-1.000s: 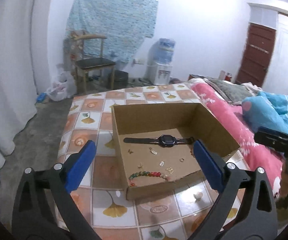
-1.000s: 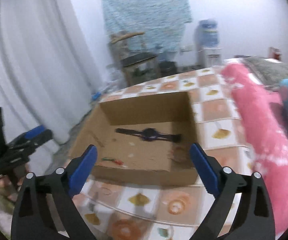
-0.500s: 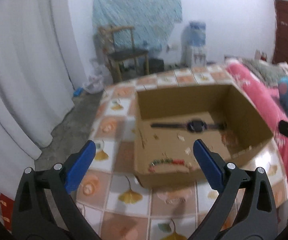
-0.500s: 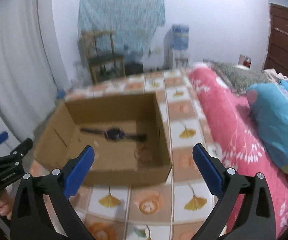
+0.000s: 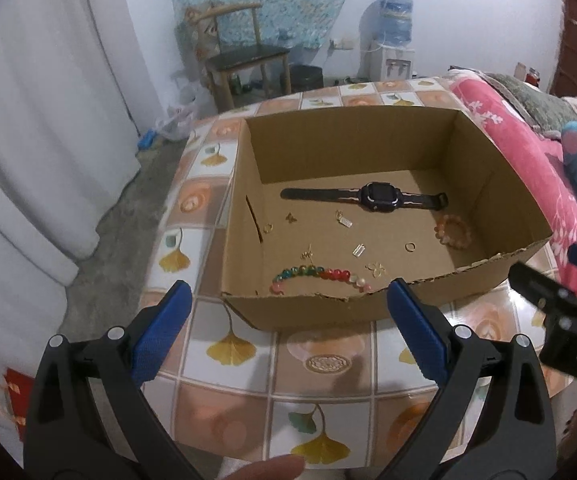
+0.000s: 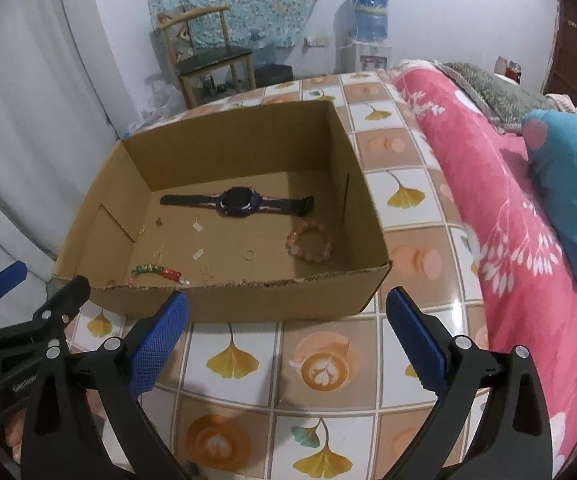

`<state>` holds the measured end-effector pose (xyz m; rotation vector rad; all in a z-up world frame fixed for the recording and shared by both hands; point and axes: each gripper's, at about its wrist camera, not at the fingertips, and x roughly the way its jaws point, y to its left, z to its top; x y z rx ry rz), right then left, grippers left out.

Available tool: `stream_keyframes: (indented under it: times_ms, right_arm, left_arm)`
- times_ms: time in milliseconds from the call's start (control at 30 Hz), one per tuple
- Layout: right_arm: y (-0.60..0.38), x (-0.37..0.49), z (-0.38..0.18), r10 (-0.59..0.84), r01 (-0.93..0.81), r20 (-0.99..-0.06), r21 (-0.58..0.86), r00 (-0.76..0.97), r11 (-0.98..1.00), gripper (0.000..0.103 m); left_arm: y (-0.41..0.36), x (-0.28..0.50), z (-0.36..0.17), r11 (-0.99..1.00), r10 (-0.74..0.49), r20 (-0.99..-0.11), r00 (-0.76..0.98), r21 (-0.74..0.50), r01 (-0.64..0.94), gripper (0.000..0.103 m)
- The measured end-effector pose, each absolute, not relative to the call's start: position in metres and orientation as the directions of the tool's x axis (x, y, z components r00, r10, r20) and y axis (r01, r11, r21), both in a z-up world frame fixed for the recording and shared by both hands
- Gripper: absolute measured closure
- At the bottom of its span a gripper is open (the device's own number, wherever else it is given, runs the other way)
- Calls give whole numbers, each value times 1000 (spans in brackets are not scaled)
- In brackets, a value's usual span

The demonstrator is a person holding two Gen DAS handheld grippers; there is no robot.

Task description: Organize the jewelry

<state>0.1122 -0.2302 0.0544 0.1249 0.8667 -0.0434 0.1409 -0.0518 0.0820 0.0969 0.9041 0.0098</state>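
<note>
the cardboard box at the frame's centre is matt brown, its near rim torn and ragged. under it the bench wears a glossy tiled covering that catches glare. inside, the watch looks like black plastic, the bead bracelet shiny and glassy, the small charms metallic. each gripper has matt black plastic arms and textured blue pads.

Soft, even indoor light fills both views, brightest on the far white wall. The cardboard box casts a shadow across its right inner floor. Glare glints off the glossy tablecloth near the right edge. Fisheye bending curves the edges, corners go black, and the near right side of the left view blurs.
</note>
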Motion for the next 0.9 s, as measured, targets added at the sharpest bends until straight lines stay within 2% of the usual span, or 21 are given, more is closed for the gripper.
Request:
stream_keyframes:
  times_ms: [467,900]
  right_arm:
    - [-219,117,47,18,59,-791,68,611,996,7]
    - [-218,116,47,16,60,-792,66,611,996,7]
  left_arm:
    - [-44,146,71,1000,23,-830,557,29,3,8]
    - [-42,145,73,1000,4,-830,558,4,-1,8]
